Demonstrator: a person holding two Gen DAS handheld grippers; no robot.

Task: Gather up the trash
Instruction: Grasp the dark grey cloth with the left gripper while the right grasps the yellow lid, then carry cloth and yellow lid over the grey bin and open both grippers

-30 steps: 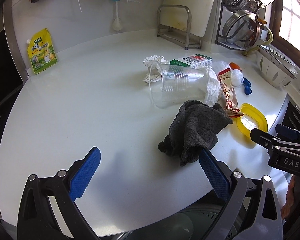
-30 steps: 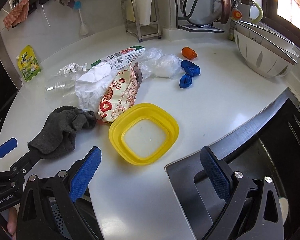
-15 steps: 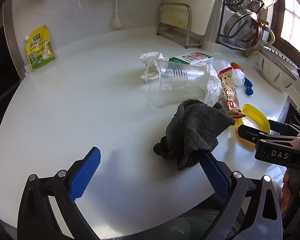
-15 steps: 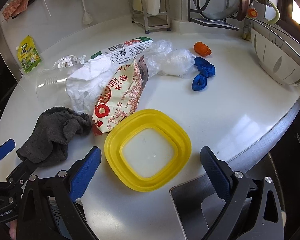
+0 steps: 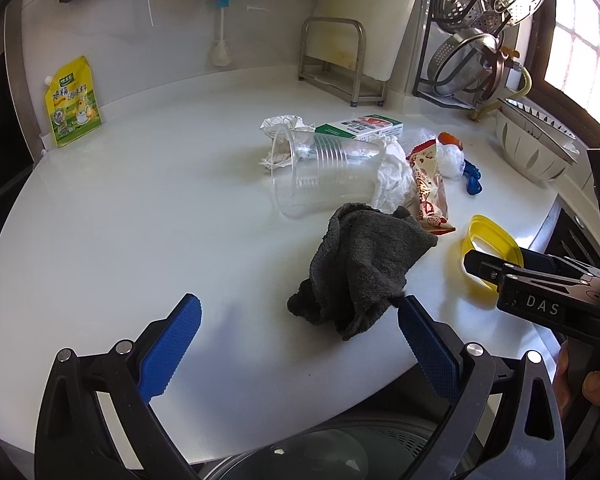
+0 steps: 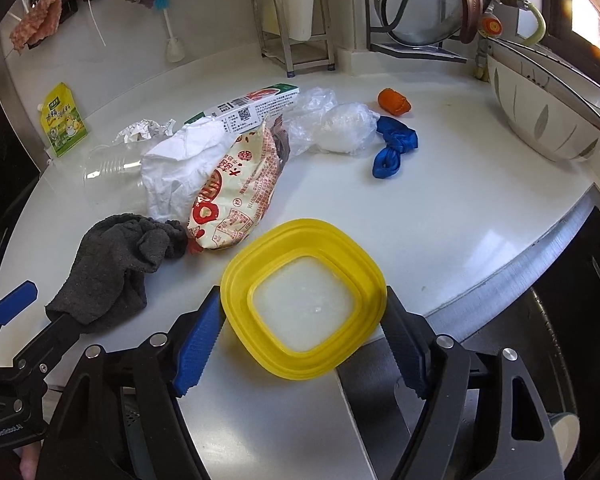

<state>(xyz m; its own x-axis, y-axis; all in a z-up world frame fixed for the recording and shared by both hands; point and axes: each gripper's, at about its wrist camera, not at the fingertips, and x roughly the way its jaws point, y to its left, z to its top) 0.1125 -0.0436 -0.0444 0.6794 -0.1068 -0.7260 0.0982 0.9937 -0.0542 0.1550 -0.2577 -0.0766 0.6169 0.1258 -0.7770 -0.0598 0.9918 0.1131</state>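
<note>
Trash lies on a white counter (image 5: 140,216): a clear plastic cup (image 5: 324,176) on its side, crumpled white paper (image 6: 184,164), a red-and-white snack wrapper (image 6: 240,192), a green-and-red carton (image 6: 252,106), a clear plastic bag (image 6: 340,124), a blue scrap (image 6: 394,148) and an orange scrap (image 6: 394,102). A yellow square lid (image 6: 304,300) sits between the open jaws of my right gripper (image 6: 304,336), its edges at both pads. My left gripper (image 5: 296,344) is open and empty, its right pad beside a dark grey cloth (image 5: 360,264).
A sink (image 6: 540,340) lies right of the lid. A white colander bowl (image 6: 548,120), a pot rack (image 5: 480,28) and a metal stand (image 5: 336,60) line the back. A yellow-green pouch (image 5: 72,104) leans on the wall at the left.
My right gripper has moved forward and left so the yellow lid now sits between its pads. My left gripper has edged toward the grey cloth.
</note>
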